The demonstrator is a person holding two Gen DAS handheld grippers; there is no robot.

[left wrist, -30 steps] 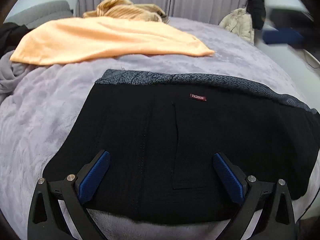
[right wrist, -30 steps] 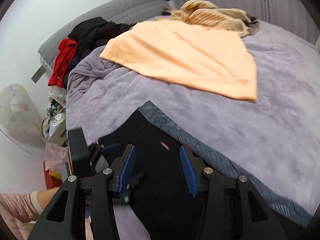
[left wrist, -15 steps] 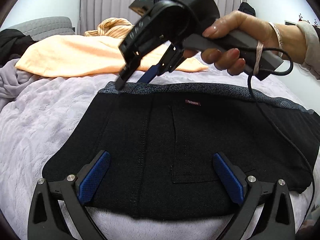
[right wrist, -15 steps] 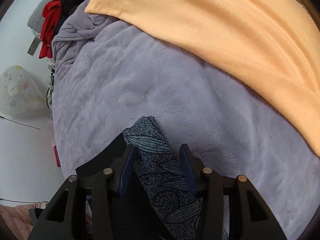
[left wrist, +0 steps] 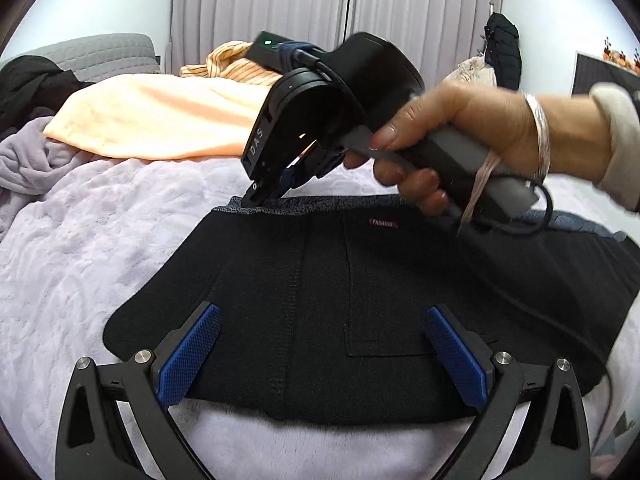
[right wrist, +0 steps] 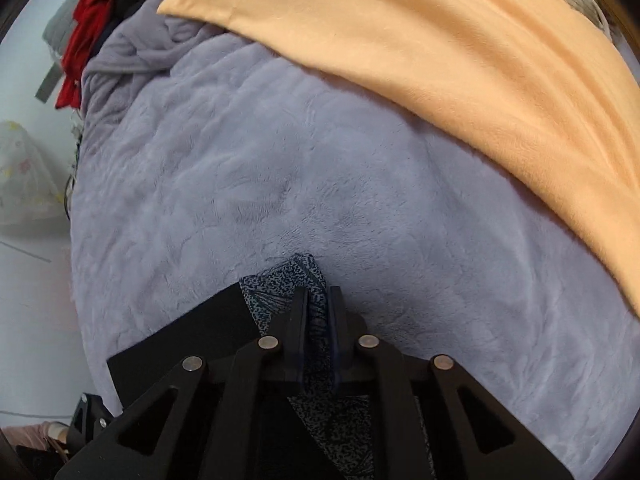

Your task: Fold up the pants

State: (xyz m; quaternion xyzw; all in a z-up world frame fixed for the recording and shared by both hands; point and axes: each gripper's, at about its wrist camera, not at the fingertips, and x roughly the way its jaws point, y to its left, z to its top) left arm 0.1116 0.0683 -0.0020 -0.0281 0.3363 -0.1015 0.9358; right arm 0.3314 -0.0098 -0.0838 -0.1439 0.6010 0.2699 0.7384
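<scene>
Pinching the pants labelled "FASHION", right gripper jaws clamped; left gripper jaws apart

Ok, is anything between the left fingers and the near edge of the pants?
Nothing visible. The left gripper hangs open over the near edge of the black pants with only cloth beneath. The right gripper is shut on the patterned waistband at the far corner.
</scene>
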